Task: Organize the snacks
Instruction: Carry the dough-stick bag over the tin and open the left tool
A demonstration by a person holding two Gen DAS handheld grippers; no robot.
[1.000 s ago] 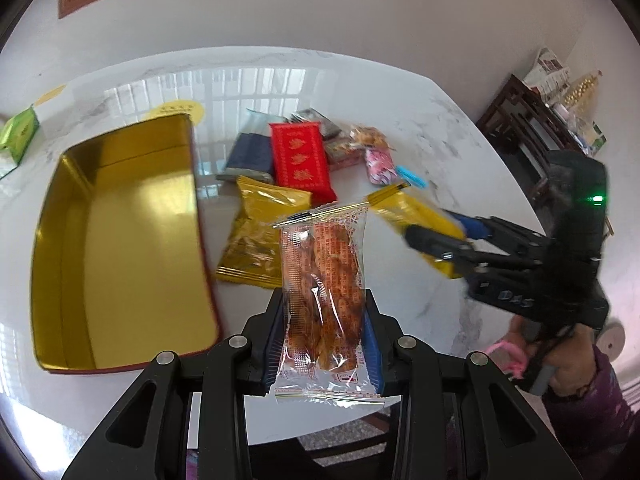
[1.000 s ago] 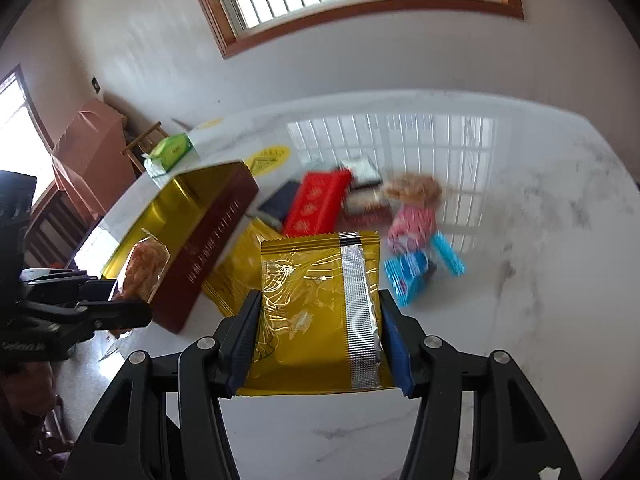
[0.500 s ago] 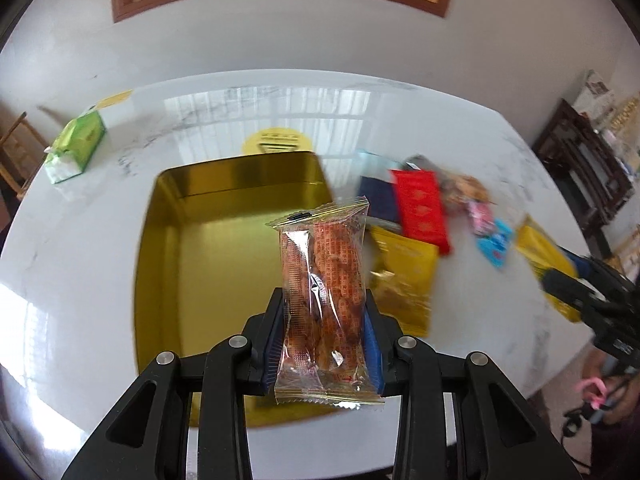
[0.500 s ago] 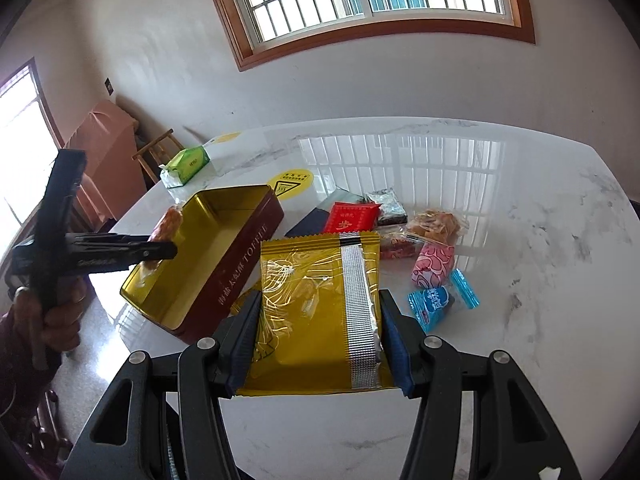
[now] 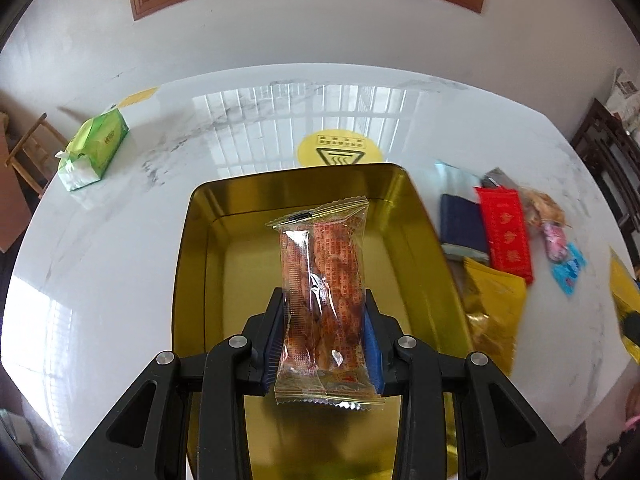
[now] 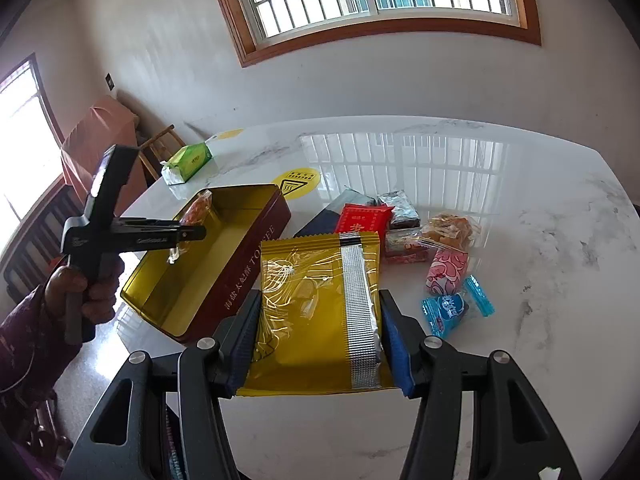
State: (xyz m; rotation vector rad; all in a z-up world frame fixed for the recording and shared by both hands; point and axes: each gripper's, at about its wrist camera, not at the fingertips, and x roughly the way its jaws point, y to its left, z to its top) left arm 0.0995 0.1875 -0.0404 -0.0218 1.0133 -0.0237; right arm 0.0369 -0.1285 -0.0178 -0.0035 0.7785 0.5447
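— Left wrist view?
— Left gripper clamped on clear orange snack pack, held above open gold tin.
— Right wrist view?
— Right gripper clamped on yellow packet, beside tin, over marble table.

Clear orange snack packet upright above open gold tin

- My left wrist view looks steeply down, close over the gold tin.
- My right wrist view sits farther back, facing across the marble table; the tin lies at ten o'clock.
- Both share tin, table, tissue pack.
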